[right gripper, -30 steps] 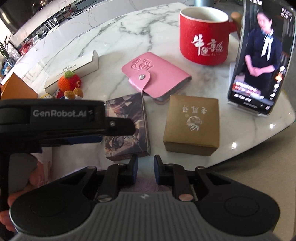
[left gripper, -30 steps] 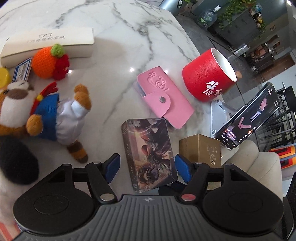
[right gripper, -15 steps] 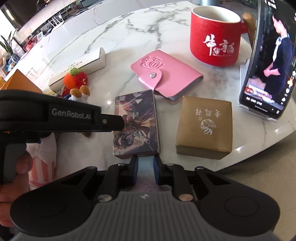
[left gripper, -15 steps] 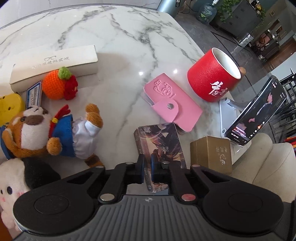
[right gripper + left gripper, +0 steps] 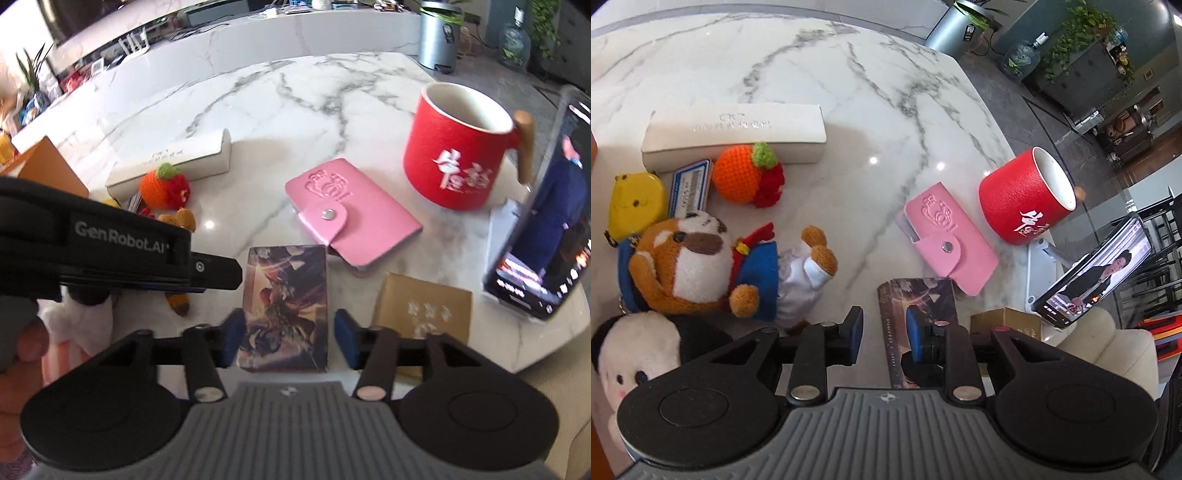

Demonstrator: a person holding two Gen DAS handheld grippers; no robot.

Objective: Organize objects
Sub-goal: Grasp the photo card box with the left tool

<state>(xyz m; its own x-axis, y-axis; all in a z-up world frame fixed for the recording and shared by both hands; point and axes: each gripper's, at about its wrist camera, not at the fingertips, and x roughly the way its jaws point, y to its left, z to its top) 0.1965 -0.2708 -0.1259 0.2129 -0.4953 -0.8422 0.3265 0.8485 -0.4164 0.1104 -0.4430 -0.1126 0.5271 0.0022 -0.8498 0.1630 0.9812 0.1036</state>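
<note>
Both grippers hung over the dark picture card box (image 5: 286, 306).
The right gripper (image 5: 287, 341) was opening with the box between its jaws, untouched; best to centre it before squeezing. The left gripper (image 5: 884, 338) was opening too, empty.

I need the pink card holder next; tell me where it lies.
The pink card holder lies flat mid-table in the right wrist view, between the red mug to its right and the illustrated card box just in front.

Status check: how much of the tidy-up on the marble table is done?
Little looks done: toys and the white case are bunched at one side. In hand: nothing; both grippers' jaws are opening, the right gripper over the card box. Left: pink wallet, gold box, red mug.
</note>
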